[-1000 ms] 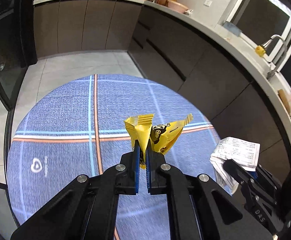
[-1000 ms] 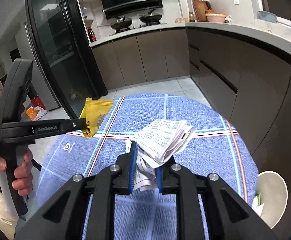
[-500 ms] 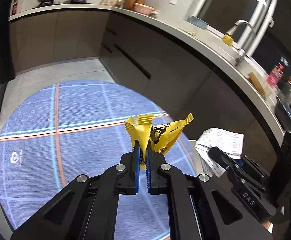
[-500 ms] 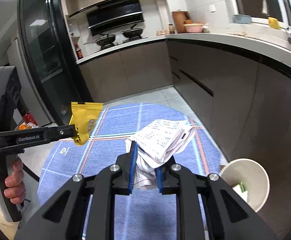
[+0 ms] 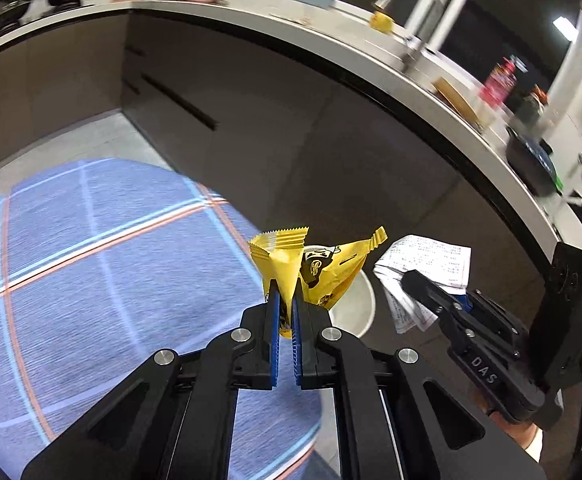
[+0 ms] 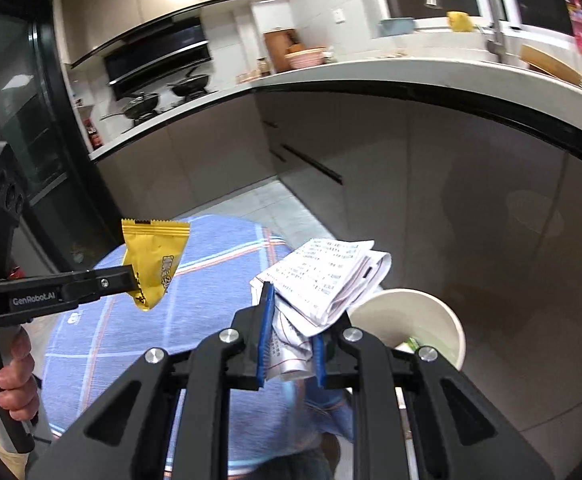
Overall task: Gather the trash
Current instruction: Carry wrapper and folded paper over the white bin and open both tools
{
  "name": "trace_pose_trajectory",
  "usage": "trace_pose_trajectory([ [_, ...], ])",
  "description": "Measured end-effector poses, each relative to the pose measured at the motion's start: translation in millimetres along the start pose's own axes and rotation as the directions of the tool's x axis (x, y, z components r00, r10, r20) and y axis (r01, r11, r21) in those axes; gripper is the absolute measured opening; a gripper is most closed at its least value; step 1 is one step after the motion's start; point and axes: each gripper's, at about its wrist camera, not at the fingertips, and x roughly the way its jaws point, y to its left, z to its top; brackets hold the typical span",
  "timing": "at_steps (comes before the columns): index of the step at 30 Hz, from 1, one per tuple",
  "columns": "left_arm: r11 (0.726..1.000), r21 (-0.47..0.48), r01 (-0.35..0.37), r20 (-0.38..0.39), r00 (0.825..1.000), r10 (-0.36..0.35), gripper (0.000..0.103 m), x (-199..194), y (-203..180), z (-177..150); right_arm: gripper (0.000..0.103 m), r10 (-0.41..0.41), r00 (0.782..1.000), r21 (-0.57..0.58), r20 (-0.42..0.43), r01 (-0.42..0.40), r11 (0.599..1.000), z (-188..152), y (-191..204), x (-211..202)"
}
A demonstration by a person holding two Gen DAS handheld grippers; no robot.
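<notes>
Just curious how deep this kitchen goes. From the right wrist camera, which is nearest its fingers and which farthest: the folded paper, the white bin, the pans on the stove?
1. Folded paper, between the fingers.
2. White bin, just beyond, lower right.
3. Pans, far back, upper left.

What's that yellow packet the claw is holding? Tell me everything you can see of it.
The yellow packet is a crumpled snack wrapper of shiny foil or plastic, with zigzag crimped ends and black print on its face. It looks flattened, probably empty. The left claw is shut on its lower part between blue pads, so it stands upright in the air, touching nothing else. It hangs past the edge of the blue checked tablecloth, roughly over a white bin on the floor.
</notes>
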Motion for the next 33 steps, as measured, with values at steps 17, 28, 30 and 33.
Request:
trace_pose_trajectory([
  [17,0.989,0.108,0.097,-0.189,0.979,-0.076,0.005,142.3,-56.3,12.6,0.019,-0.103,0.987,0.115,-0.126,0.118,0.986,-46.9,-99.5,47.7],
  [28,0.986,0.153,0.071,-0.263,0.964,-0.028,0.006,213.7,-65.8,14.4,0.021,-0.081,0.976,0.138,-0.2,0.11,0.984,-62.8,-126.6,97.6],
  [30,0.986,0.159,0.059,-0.263,0.965,-0.016,0.007,222.2,-66.2,15.6,0.022,-0.078,0.975,0.129,-0.207,0.107,0.986,-66.8,-128.7,106.1],
  [33,0.985,0.165,0.045,-0.257,0.966,-0.001,0.018,231.2,-65.6,16.7,0.028,-0.071,0.973,0.119,-0.221,0.099,0.988,-67.0,-131.5,121.4],
])
